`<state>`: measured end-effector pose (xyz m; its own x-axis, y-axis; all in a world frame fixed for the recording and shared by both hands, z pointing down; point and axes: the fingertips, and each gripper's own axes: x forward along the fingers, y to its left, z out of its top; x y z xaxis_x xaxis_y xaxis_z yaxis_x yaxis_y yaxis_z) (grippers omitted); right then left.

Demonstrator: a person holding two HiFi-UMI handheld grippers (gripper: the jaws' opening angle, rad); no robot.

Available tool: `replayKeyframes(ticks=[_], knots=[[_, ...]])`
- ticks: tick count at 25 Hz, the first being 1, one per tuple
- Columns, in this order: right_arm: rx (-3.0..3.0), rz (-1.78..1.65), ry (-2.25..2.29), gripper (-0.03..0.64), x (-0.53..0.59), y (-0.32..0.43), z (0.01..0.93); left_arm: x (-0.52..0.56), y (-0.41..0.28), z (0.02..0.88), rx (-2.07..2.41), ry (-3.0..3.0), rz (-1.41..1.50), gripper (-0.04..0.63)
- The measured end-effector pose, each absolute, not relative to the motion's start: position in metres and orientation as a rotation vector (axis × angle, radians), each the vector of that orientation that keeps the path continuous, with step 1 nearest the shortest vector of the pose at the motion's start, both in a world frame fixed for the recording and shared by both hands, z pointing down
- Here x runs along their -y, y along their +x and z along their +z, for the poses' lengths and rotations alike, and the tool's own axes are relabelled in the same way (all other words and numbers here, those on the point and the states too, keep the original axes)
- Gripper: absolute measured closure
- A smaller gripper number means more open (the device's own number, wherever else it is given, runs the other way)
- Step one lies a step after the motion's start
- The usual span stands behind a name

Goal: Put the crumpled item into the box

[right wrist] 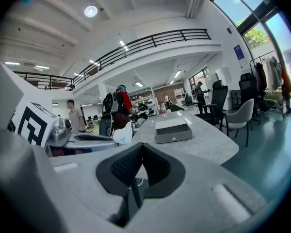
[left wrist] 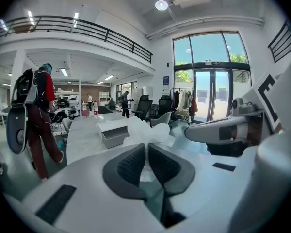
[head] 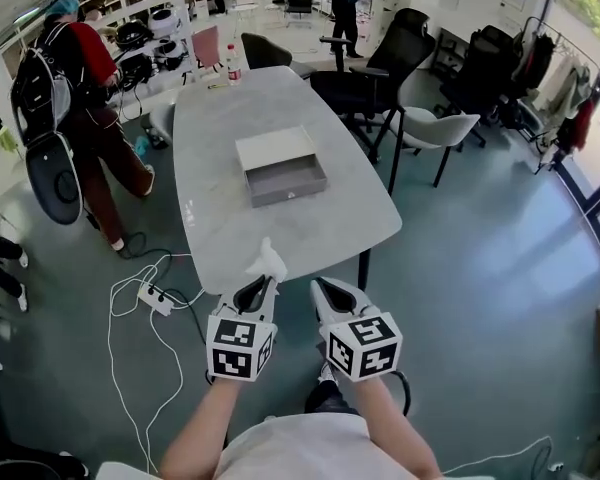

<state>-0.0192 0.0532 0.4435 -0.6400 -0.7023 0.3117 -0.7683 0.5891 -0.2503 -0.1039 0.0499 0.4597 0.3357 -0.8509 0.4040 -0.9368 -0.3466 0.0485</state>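
Grey desk (head: 315, 230) carries an open box (head: 280, 166). Left tool (head: 261, 281) clenched on crumpled white paper (head: 267, 261), well apart from the box. Right tool (head: 323, 288) closed, empty.

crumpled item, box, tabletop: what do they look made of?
Crumpled item: probably thin white paper or tissue, matte; sharp creases and soft, puffy folds.
Box: looks like grey cardboard, matte, with straight thin walls; could be plastic.
Tabletop: pale grey stone-look surface with faint mottling and a slight sheen; can't tell real stone from laminate.
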Motion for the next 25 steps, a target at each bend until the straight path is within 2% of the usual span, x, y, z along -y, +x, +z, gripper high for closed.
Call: replayKeyframes(ticks=[25], knots=[[2.72,0.581,1.015,0.614,0.079,0.046,0.45,0.074,-0.04,0.471,1.743,2.182,0.54,0.569]])
